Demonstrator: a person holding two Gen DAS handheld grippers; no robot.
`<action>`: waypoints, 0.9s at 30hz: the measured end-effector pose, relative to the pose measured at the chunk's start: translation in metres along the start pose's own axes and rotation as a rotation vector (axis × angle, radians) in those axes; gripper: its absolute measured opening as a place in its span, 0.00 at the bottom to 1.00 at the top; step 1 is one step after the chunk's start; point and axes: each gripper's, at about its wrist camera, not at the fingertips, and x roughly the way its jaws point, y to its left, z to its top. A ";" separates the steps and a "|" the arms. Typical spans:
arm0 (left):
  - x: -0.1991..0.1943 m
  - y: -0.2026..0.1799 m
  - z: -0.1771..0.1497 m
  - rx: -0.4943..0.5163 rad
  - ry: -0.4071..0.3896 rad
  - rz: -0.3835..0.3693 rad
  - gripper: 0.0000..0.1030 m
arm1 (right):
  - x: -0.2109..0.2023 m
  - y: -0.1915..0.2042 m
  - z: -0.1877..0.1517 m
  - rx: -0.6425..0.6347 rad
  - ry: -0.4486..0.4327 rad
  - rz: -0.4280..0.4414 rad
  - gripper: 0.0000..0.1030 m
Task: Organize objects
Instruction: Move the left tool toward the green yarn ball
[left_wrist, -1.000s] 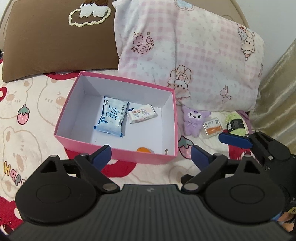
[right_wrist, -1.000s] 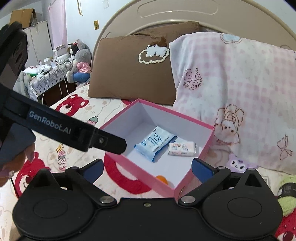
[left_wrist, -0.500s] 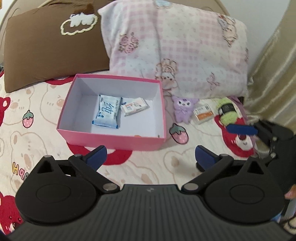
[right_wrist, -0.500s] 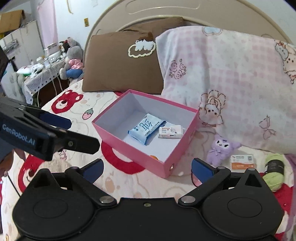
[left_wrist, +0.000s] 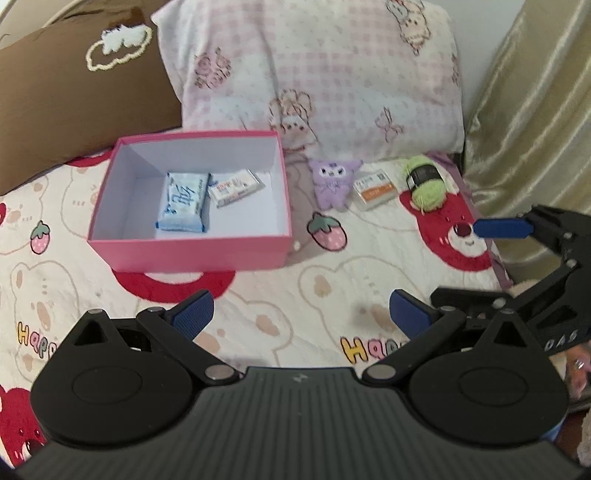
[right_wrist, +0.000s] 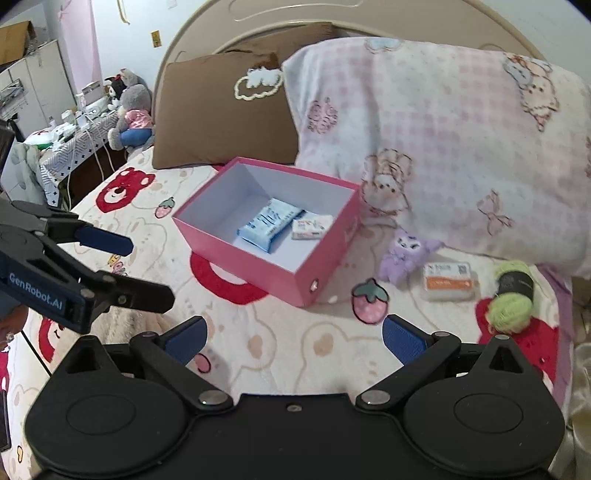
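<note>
On the bear-print bed, both claws, the left gripper and right gripper, are wide and empty, so reach slowly for the purple plush toy beside the pink box.

both wrist views: tilted down over bed | shared: pink box

So the right gripper hangs wide open over the bedspread, nothing in it. Pink box ahead holds a blue tissue pack and a small white pack. Purple plush, orange-label case and green yarn sit right of it.
</note>
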 end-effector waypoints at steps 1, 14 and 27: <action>0.002 -0.002 -0.002 0.002 0.009 -0.004 1.00 | -0.002 -0.002 -0.003 0.003 0.001 -0.004 1.00; 0.026 -0.051 -0.006 0.066 0.082 -0.050 1.00 | -0.022 -0.044 -0.042 0.049 0.030 -0.072 1.00; 0.078 -0.099 -0.002 0.107 0.151 -0.110 1.00 | -0.024 -0.087 -0.067 0.093 0.062 -0.147 1.00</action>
